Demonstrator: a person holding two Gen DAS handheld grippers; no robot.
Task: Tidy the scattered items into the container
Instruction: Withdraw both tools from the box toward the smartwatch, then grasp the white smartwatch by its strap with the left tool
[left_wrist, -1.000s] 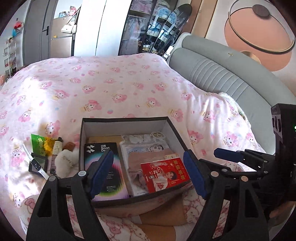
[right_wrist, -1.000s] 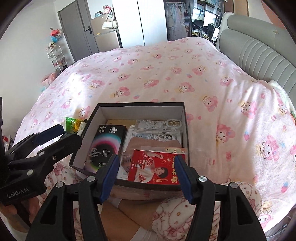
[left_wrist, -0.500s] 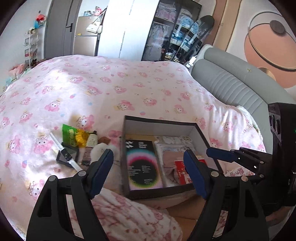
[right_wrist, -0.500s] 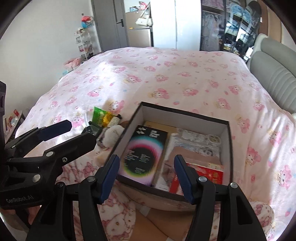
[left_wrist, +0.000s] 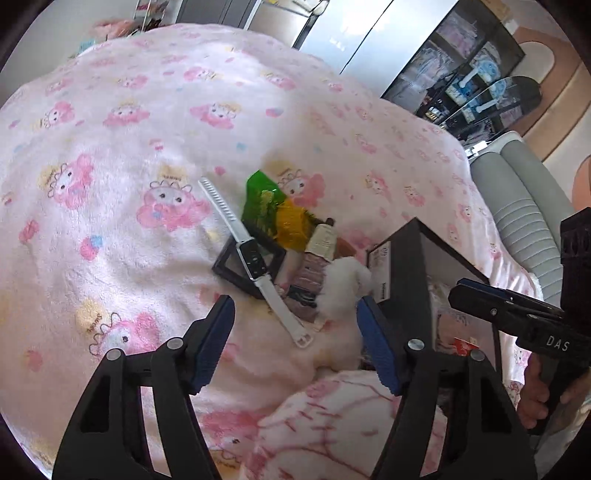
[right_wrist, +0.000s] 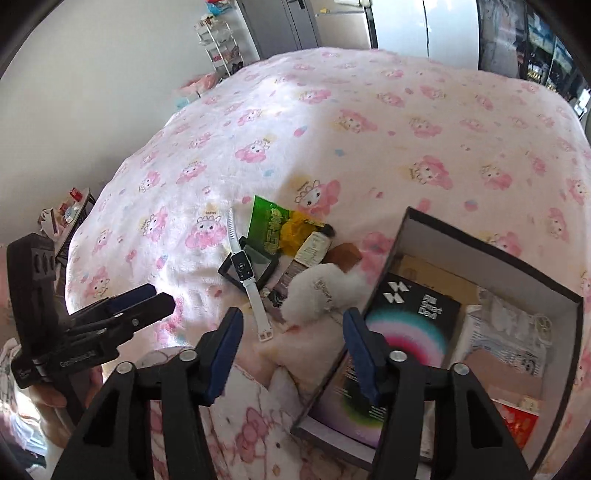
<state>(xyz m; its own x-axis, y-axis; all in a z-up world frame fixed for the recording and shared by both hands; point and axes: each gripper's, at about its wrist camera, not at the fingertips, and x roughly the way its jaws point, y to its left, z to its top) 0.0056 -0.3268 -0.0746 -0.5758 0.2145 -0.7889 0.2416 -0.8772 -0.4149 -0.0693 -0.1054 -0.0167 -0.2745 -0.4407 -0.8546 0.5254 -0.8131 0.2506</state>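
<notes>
two tools are in view, one in each hand. the left tool (left_wrist: 295, 332) points down at the bed with its jaws wide and nothing between the pads; they have just been closing a little. the right tool (right_wrist: 291, 338) also stands apart and empty, narrower than the left, and its jaws have just been closing too. each tool shows in the other's view only from the side.

just beyond both tools lies one heap of scattered items on the pink blanket (left_wrist: 129, 155). counted there: one white fluffy toy (right_wrist: 325, 291), one white watch (left_wrist: 255, 262) lying across one flat black square case (left_wrist: 236, 269), one green packet (right_wrist: 267, 225), one yellow wrapper (right_wrist: 295, 230), one small cream tube with a dark cap (right_wrist: 314, 247), and one brown piece (right_wrist: 345, 254). a striped dark thing under the tube is too covered to name.

the one container, a black box (right_wrist: 491, 258), sits on the bed just right of the heap, the toy touching its left wall. inside it lie a black booklet with a rainbow ring (right_wrist: 410, 317), a red packet (right_wrist: 521, 421) cut off by the right tool, and pale packets that are hard to make out. in the left view most of the box's inside is hidden by its wall.

the toy lies nearest the tools, just ahead of the right tool's gap and beside the left tool's right finger.
</notes>
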